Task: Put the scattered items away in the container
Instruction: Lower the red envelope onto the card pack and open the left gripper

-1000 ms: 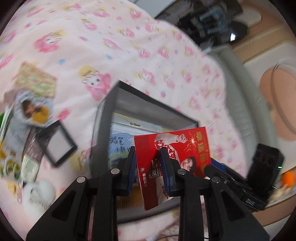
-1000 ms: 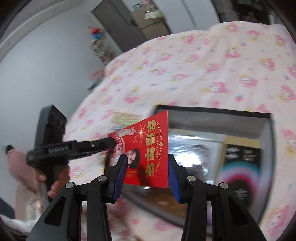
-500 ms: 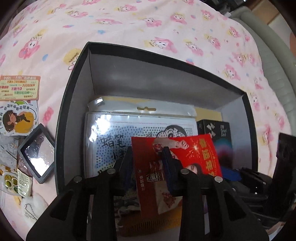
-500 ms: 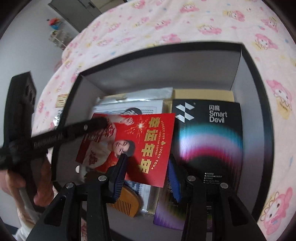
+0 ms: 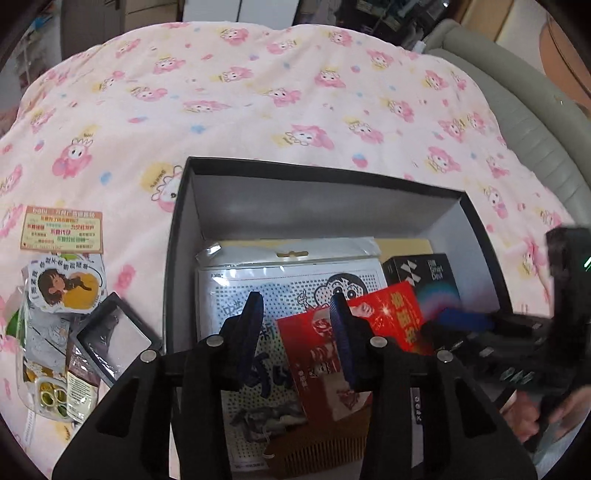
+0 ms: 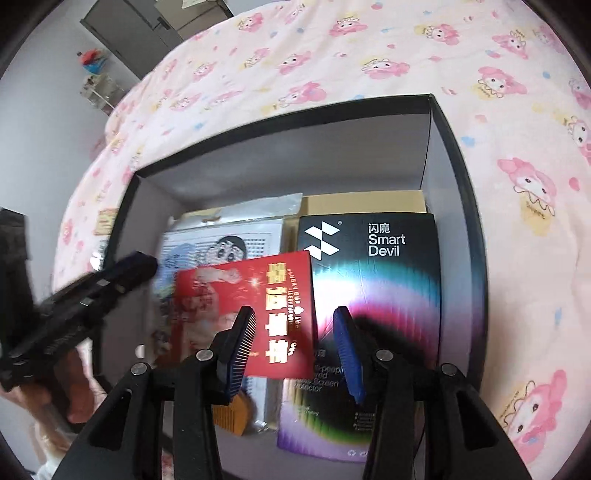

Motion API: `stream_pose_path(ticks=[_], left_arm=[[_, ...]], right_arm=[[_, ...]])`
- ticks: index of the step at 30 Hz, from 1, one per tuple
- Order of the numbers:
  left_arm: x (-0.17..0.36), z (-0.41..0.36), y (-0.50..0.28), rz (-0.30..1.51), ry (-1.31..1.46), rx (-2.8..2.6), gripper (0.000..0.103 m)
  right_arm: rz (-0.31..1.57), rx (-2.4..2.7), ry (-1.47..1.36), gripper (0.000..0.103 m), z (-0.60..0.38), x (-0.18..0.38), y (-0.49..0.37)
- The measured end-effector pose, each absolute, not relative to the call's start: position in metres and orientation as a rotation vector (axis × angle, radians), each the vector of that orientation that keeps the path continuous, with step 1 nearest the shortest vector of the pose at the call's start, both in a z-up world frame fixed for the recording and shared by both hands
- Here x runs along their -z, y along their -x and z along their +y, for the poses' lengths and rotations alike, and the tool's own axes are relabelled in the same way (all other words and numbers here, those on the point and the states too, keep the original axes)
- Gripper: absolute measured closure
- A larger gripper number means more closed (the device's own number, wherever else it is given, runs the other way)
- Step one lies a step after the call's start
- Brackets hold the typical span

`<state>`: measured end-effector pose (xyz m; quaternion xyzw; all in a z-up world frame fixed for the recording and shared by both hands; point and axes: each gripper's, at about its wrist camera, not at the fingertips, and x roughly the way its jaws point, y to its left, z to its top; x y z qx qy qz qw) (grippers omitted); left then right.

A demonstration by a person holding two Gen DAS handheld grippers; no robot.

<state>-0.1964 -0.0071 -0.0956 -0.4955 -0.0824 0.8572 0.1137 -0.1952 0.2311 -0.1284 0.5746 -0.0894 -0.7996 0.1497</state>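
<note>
A black open box [image 5: 177,236] [image 6: 458,147] sits on the pink bedspread. Inside lie a white cartoon-print packet [image 5: 295,280] [image 6: 225,243], a black Smart Devil box [image 5: 428,277] [image 6: 384,280] and a wooden comb [image 5: 317,454] [image 6: 231,411]. A red packet [image 5: 317,354] [image 6: 258,295] rests loose on top of them. My left gripper [image 5: 297,317] is open above the box, its right finger in front of the red packet. My right gripper [image 6: 293,334] is open too, just over the red packet's edge. Scattered items lie left of the box: a small black-framed case [image 5: 114,336], stickers [image 5: 66,288] and a card [image 5: 61,229].
A snack sachet and a small tray of green pieces [image 5: 51,395] lie at the far left. The bed's grey edge [image 5: 517,122] runs along the right. A grey cabinet [image 6: 147,26] stands beyond the bed.
Both grippers carried the red packet over the box and lowered it in. Both have opened, and the packet now lies loose on the items inside.
</note>
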Motion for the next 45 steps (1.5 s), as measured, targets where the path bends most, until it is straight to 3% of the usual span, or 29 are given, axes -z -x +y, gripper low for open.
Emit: stream_pose_path(ticks=[4,11,19,23,27,31,45], left_arm=[[0.097,-0.005,0.205,-0.256,1.456,-2.504,0.065],[0.102,0.005,0.203,-0.279,1.475,-2.418,0.065],[0.122,0.028,0.202,-0.241,1.578,-2.237,0.067],[0.133,0.034,0.202,-0.162,1.687,-2.26,0.075],[0.132,0.03,0.203,-0.122,1.723,-2.333,0.076],[0.129,0.021,0.204,-0.219,1.709,-2.331,0.078],[0.122,0.009,0.198,-0.328,1.684,-2.322,0.077]], right_arm=[[-0.175,2.272,-1.671,0.063,0.216,0.142,0.199],[-0.213,2.124,-1.645,0.063,0.191,0.146,0.194],[-0.158,2.378,-1.58,0.063,0.216,0.12,0.188],[-0.174,2.274,-1.611,0.063,0.208,0.128,0.187],[-0.14,2.251,-1.612,0.063,0.196,0.132,0.184],[-0.008,2.243,-1.603,0.064,0.167,0.137,0.183],[-0.073,2.278,-1.632,0.064,0.179,0.129,0.185]])
